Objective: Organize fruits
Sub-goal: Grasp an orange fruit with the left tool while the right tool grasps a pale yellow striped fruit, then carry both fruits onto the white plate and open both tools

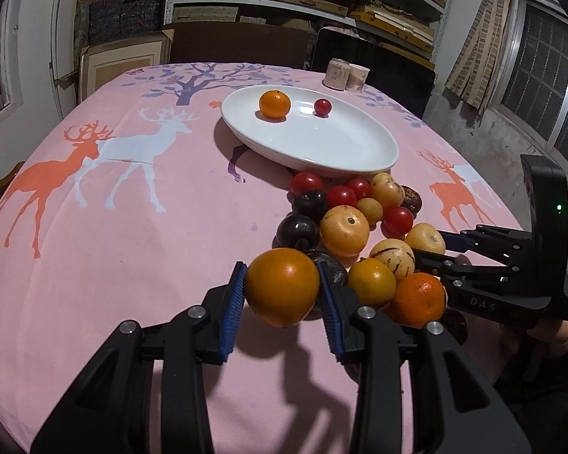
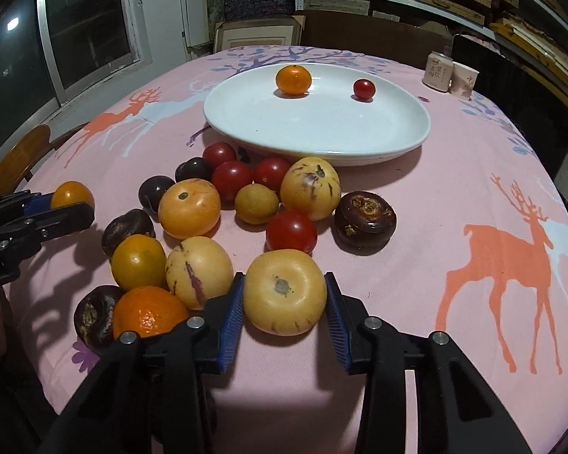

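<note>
A white oval plate [image 1: 344, 151] [image 2: 397, 128] holds an orange [image 1: 274, 104] [image 2: 293, 79] and a red cherry tomato [image 1: 322, 107] [image 2: 364, 88]. A pile of fruits [image 1: 359, 223] [image 2: 246, 196] lies in front of it on the pink cloth. My left gripper [image 1: 282, 291] is shut on an orange-yellow fruit [image 1: 282, 287], which also shows in the right wrist view [image 2: 72, 196]. My right gripper [image 2: 285, 299] is shut on a pale yellow melon-like fruit [image 2: 285, 291]; the gripper also shows in the left wrist view [image 1: 447, 249].
Two small paper cups [image 1: 346, 73] [image 2: 450, 75] stand at the table's far right edge. Chairs stand behind the table and one at the left [image 2: 22, 159]. Shelves with boxes fill the back wall.
</note>
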### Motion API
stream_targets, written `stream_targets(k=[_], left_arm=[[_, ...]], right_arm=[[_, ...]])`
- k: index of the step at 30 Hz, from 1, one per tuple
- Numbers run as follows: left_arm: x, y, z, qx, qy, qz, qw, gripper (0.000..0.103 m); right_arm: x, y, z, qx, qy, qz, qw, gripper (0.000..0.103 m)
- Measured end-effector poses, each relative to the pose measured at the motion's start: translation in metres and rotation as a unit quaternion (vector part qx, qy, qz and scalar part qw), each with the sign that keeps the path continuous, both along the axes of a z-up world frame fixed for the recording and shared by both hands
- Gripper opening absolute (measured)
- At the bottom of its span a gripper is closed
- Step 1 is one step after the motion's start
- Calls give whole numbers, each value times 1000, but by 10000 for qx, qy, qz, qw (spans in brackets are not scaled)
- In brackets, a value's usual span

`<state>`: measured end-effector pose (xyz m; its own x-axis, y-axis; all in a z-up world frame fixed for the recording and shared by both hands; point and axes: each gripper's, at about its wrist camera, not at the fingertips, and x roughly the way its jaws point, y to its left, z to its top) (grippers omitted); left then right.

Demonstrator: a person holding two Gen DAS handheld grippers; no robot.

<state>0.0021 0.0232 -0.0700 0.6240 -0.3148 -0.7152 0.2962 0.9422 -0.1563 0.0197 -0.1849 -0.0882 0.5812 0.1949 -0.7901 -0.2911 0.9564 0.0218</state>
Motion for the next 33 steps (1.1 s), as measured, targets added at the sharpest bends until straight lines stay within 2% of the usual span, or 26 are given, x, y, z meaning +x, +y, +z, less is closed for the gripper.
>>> stream_targets(k=[15, 23, 33], left_arm=[[1, 1, -1, 15, -2, 43, 10000, 37], [18, -5, 28, 70, -244, -46, 9997, 37], [95, -38, 71, 170, -524, -12, 9985, 37]], right_arm=[[-10, -25, 8, 475, -93, -355, 9982, 41], [-12, -42, 49, 698, -478, -417, 9955, 41], [36, -63, 115, 820, -915, -490, 9912, 41]])
